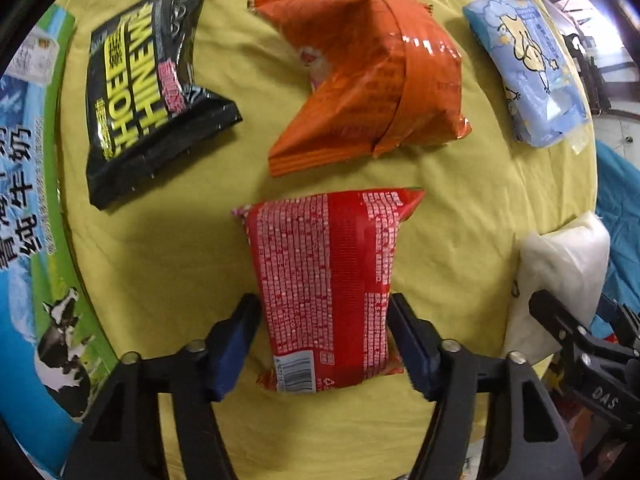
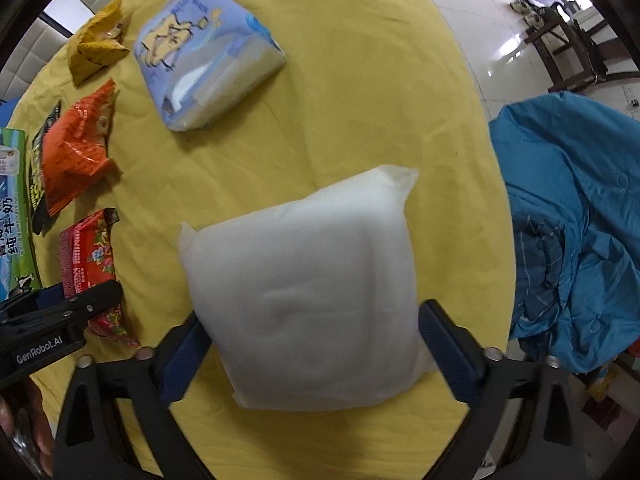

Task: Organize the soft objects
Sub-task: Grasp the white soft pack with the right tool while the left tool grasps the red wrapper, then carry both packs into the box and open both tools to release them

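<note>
My left gripper (image 1: 322,312) is shut on a red snack packet (image 1: 324,280), its blue pads pressing both long sides over the yellow cloth. My right gripper (image 2: 310,328) is shut on a white soft pack (image 2: 308,292), which bulges between the pads. Beyond the red packet lie an orange snack bag (image 1: 372,76), a black and yellow bag (image 1: 148,84) at the left and a blue tissue pack (image 1: 528,68) at the right. The right wrist view shows the tissue pack (image 2: 204,60), orange bag (image 2: 76,148), red packet (image 2: 90,264) and the left gripper (image 2: 60,312) at its left edge.
The round table has a yellow cloth (image 2: 360,100). A milk carton box (image 1: 28,200) stands at the table's left edge. A small yellow bag (image 2: 98,40) lies at the far side. A blue quilt (image 2: 572,232) is heaped off the table's right edge.
</note>
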Demonstrator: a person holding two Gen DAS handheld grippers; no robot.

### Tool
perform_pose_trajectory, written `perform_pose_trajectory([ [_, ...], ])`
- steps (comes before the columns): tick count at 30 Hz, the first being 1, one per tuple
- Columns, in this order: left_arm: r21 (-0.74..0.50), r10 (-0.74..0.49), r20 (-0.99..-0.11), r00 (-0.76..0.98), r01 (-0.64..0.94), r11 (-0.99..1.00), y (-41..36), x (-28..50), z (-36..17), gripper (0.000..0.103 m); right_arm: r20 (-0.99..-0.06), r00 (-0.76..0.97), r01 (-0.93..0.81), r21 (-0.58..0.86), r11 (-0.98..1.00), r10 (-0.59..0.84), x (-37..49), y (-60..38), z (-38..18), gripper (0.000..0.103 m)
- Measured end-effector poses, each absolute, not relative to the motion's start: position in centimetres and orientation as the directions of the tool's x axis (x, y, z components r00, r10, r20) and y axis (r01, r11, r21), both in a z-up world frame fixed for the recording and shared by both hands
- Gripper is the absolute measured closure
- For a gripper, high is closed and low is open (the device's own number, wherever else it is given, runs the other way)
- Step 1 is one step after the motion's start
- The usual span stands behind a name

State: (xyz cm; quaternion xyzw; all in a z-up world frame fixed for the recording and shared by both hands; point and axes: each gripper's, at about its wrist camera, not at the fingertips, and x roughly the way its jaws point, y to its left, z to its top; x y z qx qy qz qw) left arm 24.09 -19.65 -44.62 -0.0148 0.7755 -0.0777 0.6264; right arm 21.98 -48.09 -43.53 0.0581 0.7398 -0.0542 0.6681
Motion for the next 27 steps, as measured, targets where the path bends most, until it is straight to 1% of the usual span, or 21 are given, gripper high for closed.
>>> perform_pose_trajectory([
  [1,-0.128,-0.108,-0.971,-0.211,0.081,0.989,-19.7,24.2,-44.5,0.056,-0.994,-0.108,0.164,0.006,0.986,0.024,22.0,-48.3,-43.9,0.01],
  [2,-0.132,-0.112,-0.972,-0.208,0.087,0.987,-19.6,24.2,-44.2,0.058,-0.994,-0.111,0.163,-0.003,0.987,0.016,21.9,-48.4,-44.2,0.011],
  [7,-0.131,-0.112,-0.975,-0.192,0.09,0.987,-20.2,24.6,-43.6,0.061,-0.994,-0.11,0.151,-0.041,0.988,-0.024,21.5,-48.4,-44.5,0.026],
  [13,-0.105,-0.09,-0.989,-0.115,0.129,0.986,-20.8,23.7,-40.4,0.061,-0.994,-0.1,0.175,-0.056,0.983,-0.039,20.5,-48.7,-43.8,0.034],
  [18,-0.09,-0.09,-0.996,-0.009,0.147,0.985,-19.6,22.8,-35.4,0.061,-0.998,-0.068,0.186,-0.024,0.982,-0.012,20.4,-47.3,-40.9,0.036],
  [27,-0.132,-0.15,-0.976,0.156,0.121,0.984,-13.7,20.8,-25.8,0.061,-0.997,0.064,0.146,0.062,0.987,0.053,18.0,-40.1,-32.5,0.036],
])
